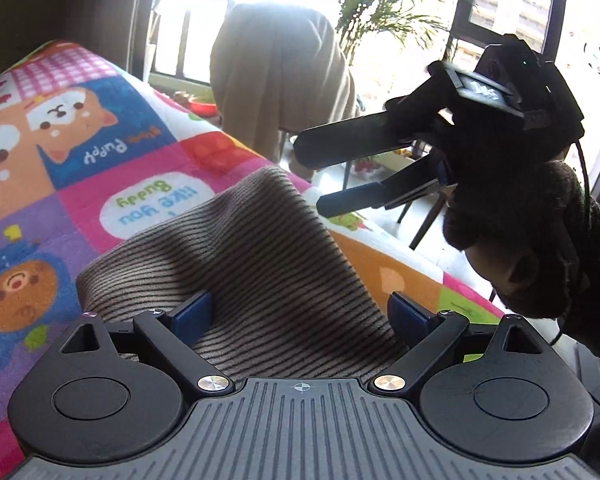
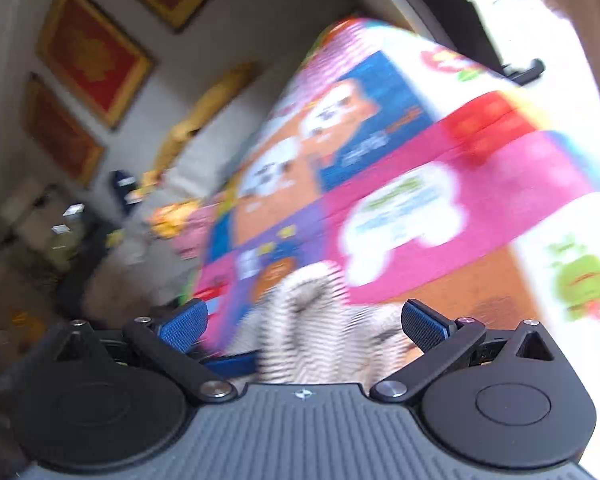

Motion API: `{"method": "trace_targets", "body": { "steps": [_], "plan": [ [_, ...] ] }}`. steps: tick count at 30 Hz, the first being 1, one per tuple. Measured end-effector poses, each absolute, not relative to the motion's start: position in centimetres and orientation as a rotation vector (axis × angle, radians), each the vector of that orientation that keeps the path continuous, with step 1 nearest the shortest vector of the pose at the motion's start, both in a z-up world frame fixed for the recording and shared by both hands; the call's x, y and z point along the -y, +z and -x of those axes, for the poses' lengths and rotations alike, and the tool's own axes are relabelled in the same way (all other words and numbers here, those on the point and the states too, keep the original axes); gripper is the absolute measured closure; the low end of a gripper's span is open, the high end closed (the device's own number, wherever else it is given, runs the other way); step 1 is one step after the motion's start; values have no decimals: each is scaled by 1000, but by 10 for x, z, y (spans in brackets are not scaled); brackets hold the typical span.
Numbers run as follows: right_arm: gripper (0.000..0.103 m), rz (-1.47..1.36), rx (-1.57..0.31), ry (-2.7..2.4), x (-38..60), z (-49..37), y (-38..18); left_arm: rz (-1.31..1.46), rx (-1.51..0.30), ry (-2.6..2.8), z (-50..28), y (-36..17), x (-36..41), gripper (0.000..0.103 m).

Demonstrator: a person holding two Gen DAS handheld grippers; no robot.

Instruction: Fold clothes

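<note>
The striped brown knit garment (image 1: 260, 264) lies bunched on the cartoon-print mat (image 1: 100, 168) that covers the tabletop, filling the lower centre of the left wrist view and showing only as a blurred pale heap at the bottom centre of the right wrist view. The left gripper (image 1: 300, 316) hangs just above it with its fingers spread wide, grasping nothing. The right gripper (image 1: 312, 178) floats at the right of that view, clear of the cloth, fingers parted and empty, held by a dark-gloved hand (image 1: 540, 248).

The step in hand looks like taking hold of an edge to lay the garment flat. It would go best if each gripper came down on a single layer at a corner or hem, well apart from the other, not into the thick middle of the heap, then drew outward so the ribbing lies smooth before any fold.

The mat is bright, with puppies and speech bubbles. Beyond it stand a chair draped in beige cloth (image 1: 280, 80), a leafy plant (image 1: 392, 4) and sunlit windows; the right wrist view shows red framed pictures (image 2: 94, 54) at upper left.
</note>
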State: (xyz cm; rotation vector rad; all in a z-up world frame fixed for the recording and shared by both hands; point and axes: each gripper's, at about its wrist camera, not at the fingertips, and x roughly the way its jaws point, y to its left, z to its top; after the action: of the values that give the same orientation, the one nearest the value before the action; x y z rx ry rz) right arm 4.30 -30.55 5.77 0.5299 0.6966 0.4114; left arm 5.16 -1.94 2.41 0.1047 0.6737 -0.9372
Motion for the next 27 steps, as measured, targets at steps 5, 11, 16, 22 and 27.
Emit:
{"method": "trace_targets", "body": {
  "steps": [5,11,16,22,27],
  "plan": [
    [0,-147,-605,236,263,-50,59,-160,-663,-934,-45,24,24,6],
    [0,67,-645,133,250,-43,14,-5,-659,-912,-53,46,-22,6],
    [0,126,-611,114,246,-38,10,84,-737,-683,-87,33,-52,5],
    [0,139,-590,75,241,-29,7,172,-847,-610,-99,3,-61,3],
    [0,209,-575,58,232,-28,8,121,-824,-607,-98,7,-56,3]
  ]
}}
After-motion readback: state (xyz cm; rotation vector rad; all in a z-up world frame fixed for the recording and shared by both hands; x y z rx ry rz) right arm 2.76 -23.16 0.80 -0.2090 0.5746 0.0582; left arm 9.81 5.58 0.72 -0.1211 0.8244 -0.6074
